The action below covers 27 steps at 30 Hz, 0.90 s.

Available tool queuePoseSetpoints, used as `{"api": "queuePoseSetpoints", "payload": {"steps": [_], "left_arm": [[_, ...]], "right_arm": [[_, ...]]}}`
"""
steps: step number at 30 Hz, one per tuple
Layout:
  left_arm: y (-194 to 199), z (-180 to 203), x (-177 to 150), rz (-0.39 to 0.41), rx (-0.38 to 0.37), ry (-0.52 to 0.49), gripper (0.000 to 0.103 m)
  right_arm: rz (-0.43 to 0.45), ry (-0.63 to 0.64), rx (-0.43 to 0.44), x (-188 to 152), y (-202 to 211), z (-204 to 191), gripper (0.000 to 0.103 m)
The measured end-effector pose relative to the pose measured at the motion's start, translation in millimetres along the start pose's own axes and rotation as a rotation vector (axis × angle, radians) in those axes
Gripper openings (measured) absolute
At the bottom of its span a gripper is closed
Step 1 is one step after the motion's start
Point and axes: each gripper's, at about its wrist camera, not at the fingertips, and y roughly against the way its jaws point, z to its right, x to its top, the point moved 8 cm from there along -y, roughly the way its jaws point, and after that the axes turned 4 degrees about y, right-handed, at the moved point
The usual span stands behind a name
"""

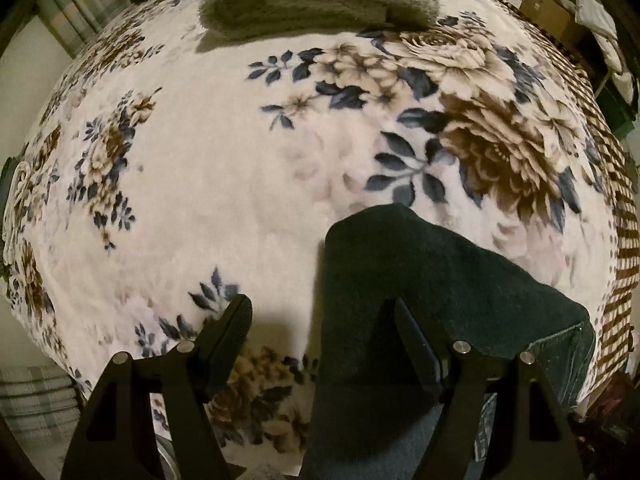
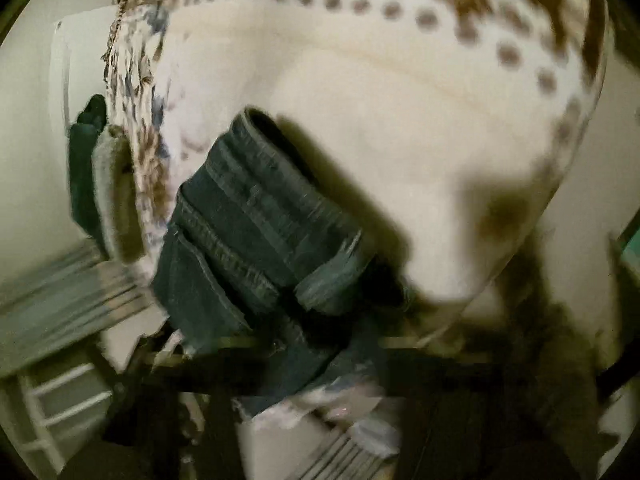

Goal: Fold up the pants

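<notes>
dark pants at the bed's near edge

the left gripper (image 1: 320, 320) is open, its two black fingers (image 1: 230, 332) spread wide above the bed (image 1: 240, 180). the pants (image 1: 400, 280), dark denim, lie on the floral blanket just ahead of it and to its right; the right finger sits over the cloth, while the left finger hangs over bare blanket. a hemmed edge of the pants shows further right, near the blanket's checked border. well ahead of the gripper, at the far side of the bed, lies a grey towel (image 1: 312, 4).

the right wrist view is badly blurred. the pants (image 2: 256, 232) fill the middle left, their seams and a rolled hem visible, hanging over the edge of the bed (image 2: 400, 120). the right gripper is only a dark smear along the bottom, so i cannot tell if it is open or closed.
</notes>
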Motion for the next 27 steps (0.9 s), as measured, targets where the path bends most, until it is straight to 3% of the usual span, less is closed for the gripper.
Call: {"api": "queuePoseSetpoints", "payload": {"steps": [5, 9, 12, 17, 20, 22, 25, 27], "left_arm": [[3, 1, -2, 0.001, -0.005, -0.025, 0.072], [2, 6, -3, 0.001, -0.026, -0.031, 0.072], [-3, 7, -2, -0.012, -0.041, -0.013, 0.072], [-7, 5, 5, -0.036, -0.112, 0.054, 0.072], [-19, 4, 11, -0.097, -0.219, 0.164, 0.072], [-26, 2, 16, -0.136, -0.295, 0.252, 0.072], [-18, 6, 26, -0.118, -0.395, 0.320, 0.072], [-11, 17, 31, -0.098, -0.411, 0.283, 0.072]], "right_arm": [[0.090, 0.110, -0.067, -15, 36, -25, 0.015], [0.075, 0.100, -0.099, -21, 47, -17, 0.015], [0.013, 0.045, -0.138, -20, 22, 17, 0.016], [-0.033, 0.025, -0.171, -17, 7, 31, 0.030], [-0.060, 0.003, -0.122, -19, 11, 30, 0.046], [-0.071, -0.011, -0.128, -17, 10, 33, 0.064], [-0.067, -0.030, -0.113, -18, 13, 38, 0.064], [-0.073, -0.036, -0.102, -20, 12, 36, 0.066]]}}
